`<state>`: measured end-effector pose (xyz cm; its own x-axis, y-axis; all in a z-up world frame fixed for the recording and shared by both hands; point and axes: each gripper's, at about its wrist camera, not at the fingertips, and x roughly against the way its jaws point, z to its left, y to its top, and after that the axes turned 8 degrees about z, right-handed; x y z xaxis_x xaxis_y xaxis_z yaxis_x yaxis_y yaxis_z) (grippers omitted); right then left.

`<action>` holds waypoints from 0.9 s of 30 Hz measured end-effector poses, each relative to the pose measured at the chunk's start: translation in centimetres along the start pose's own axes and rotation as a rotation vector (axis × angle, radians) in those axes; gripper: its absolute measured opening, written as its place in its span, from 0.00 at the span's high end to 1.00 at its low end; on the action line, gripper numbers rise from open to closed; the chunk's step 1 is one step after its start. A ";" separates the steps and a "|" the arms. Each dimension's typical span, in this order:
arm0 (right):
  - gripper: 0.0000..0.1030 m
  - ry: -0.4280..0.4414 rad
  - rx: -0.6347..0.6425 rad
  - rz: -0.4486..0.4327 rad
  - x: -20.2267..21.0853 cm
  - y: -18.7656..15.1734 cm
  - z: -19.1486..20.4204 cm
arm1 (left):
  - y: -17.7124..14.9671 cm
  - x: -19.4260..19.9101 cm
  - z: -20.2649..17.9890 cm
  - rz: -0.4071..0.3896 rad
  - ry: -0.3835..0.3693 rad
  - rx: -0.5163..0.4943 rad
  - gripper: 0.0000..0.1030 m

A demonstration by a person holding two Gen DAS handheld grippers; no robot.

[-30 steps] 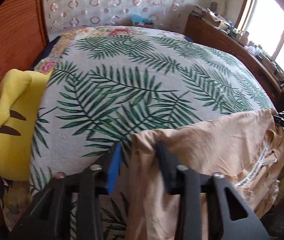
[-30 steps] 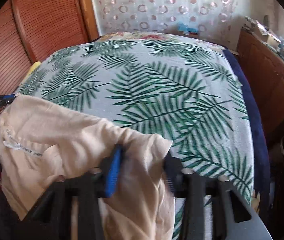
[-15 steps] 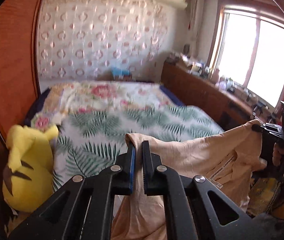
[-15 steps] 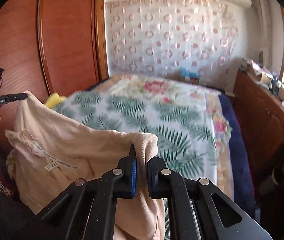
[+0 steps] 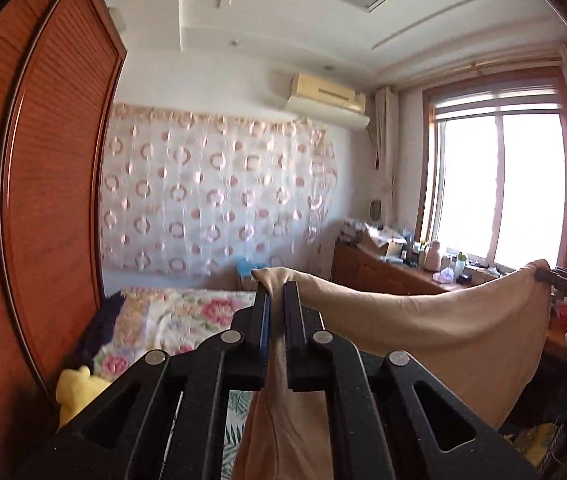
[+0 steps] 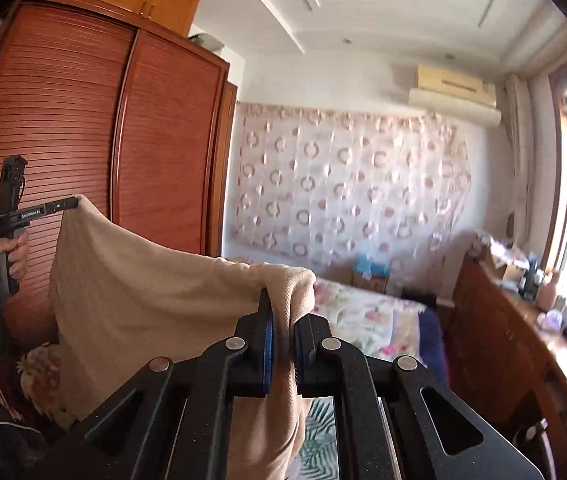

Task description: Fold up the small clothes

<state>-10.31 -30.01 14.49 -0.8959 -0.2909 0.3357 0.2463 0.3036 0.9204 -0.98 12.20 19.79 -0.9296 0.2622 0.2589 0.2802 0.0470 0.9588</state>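
Note:
A beige garment (image 5: 443,332) hangs stretched in the air between my two grippers, its top edge sagging slightly. My left gripper (image 5: 276,292) is shut on one top corner, and the cloth drops below its jaws. In the right wrist view the same garment (image 6: 143,292) spreads to the left, and my right gripper (image 6: 283,300) is shut on the other top corner. Each view shows the opposite gripper at the cloth's far corner: the right one (image 5: 563,280) and the left one (image 6: 63,205), held by a hand (image 6: 7,254). Both point nearly level, above the bed.
The bed (image 5: 187,312) with a floral and palm-leaf cover lies below and ahead. A yellow plush toy (image 5: 75,390) sits at its left edge by the red-brown wardrobe (image 6: 83,160). A cluttered wooden sideboard (image 6: 523,332) runs under the window (image 5: 499,188).
Both grippers went from open around the garment's corners to shut on them, then rose high off the bed, lifting the garment so it hangs between them. The views tilted up from bedcover to wall.

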 end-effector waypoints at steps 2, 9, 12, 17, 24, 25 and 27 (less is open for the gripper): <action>0.93 -0.017 0.025 -0.027 0.8 1.3 0.3 | 1.0 0.6 -0.3 -0.027 0.006 -0.014 0.93; 0.93 -0.039 0.069 -0.120 2.6 4.8 1.2 | 3.2 1.2 0.2 -0.092 0.061 -0.050 0.93; 0.93 -0.042 0.052 -0.107 0.5 5.0 0.6 | 3.2 -0.3 1.2 -0.080 0.091 -0.050 0.93; 0.93 -0.082 0.028 -0.040 -4.3 3.7 -0.5 | 2.3 -4.7 2.7 -0.012 0.119 -0.035 0.93; 0.93 -0.098 0.021 0.142 -14.0 3.1 -1.0 | -2.2 -13.8 3.7 0.067 0.202 -0.062 0.93; 0.93 -0.098 0.022 0.167 -15.6 2.9 -1.2 | -3.0 -15.7 4.0 0.089 0.207 -0.060 0.93; 0.93 -0.095 0.027 0.210 -18.7 2.2 -1.5 | -4.1 -18.4 4.4 0.131 0.211 -0.052 0.93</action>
<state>7.59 -25.26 10.56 -0.8570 -0.1327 0.4980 0.4223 0.3731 0.8261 16.01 11.43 10.55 -0.9171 0.0558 0.3948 0.3940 -0.0249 0.9188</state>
